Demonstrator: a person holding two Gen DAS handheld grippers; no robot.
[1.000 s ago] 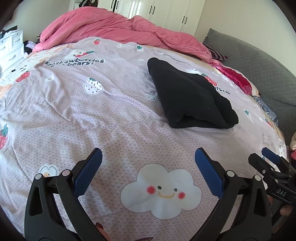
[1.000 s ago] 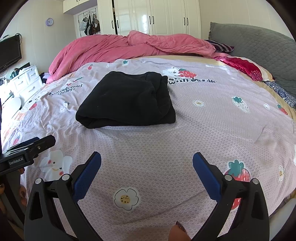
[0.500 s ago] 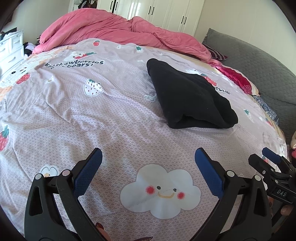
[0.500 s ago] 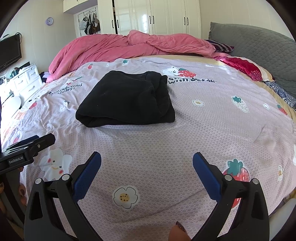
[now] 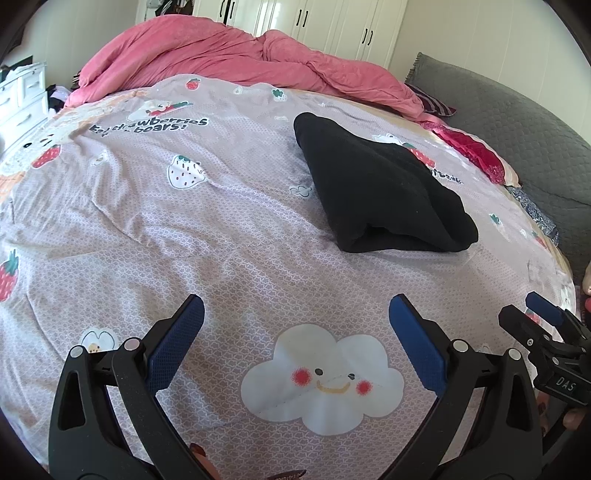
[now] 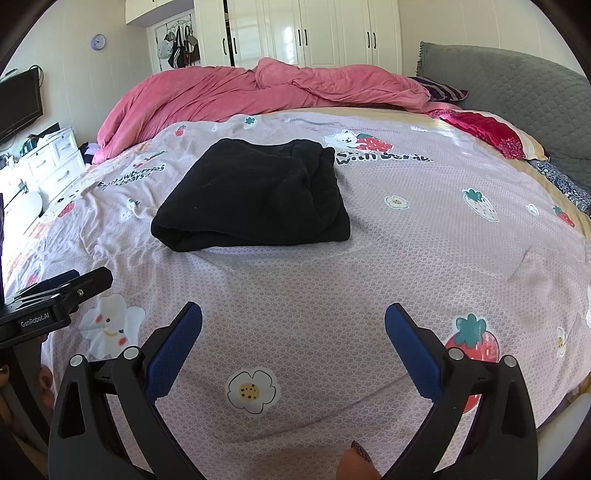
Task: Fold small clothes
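Currently the folded black fleece garment lies flat on the bed's pale lilac sheet printed with strawberries, bears and clouds, roughly in the sheet's middle and a little toward the head of the bed. It forms a compact rectangular bundle whose rolled, doubled edge faces the near side of the bed, and in the right wrist view its layered folds show along the side nearer the headboard. Nothing touches it.

Both tools hover over the near part of the bed, well apart from the garment. The left tool has its jaws spread wide, with its blue pads above a white smiling cloud print, and it holds nothing. The right tool is equally wide and empty, over a white flower print near the bed's near edge. Each tool appears at the margin of the other's view, the left one beside the cloud print on the near side.

Behind the garment, a crumpled pink duvet is heaped along the far edge of the bed. A grey quilted headboard rises along the bed's right side, with a red patterned pillow against it. White wardrobe doors stand beyond the duvet.
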